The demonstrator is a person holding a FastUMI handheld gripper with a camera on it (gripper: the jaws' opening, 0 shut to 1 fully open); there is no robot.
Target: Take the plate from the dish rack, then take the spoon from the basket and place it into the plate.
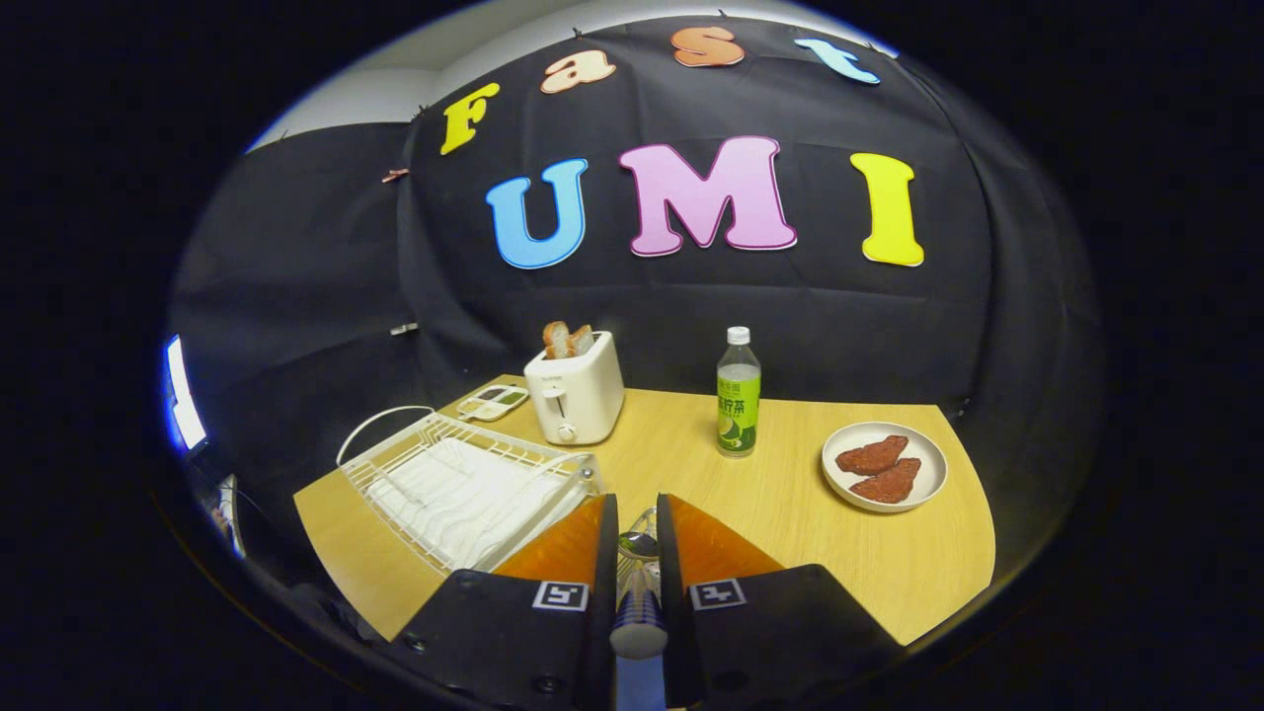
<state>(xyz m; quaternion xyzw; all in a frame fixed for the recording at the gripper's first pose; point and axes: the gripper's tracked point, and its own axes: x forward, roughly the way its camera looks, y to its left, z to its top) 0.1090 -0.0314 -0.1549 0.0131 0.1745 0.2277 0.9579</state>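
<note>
Between the gripper [638, 538] fingers sits the spoon [637, 592], clamped from both sides, its bowl pointing forward and its handle running back toward the holder, which looks like a carry grip meant to keep it level. Far to the right on the desk [790, 494] lies the plate [885, 466] with two reddish-brown pieces of food on it, well apart from the gripper. To the near left stands the white wire dish rack [464, 489], seemingly without dishes. Beyond it is a toaster [576, 395] holding bread, and a green-labelled bottle [738, 395] stands upright mid-desk. I judge the spoon must next travel right to the plate.
</note>
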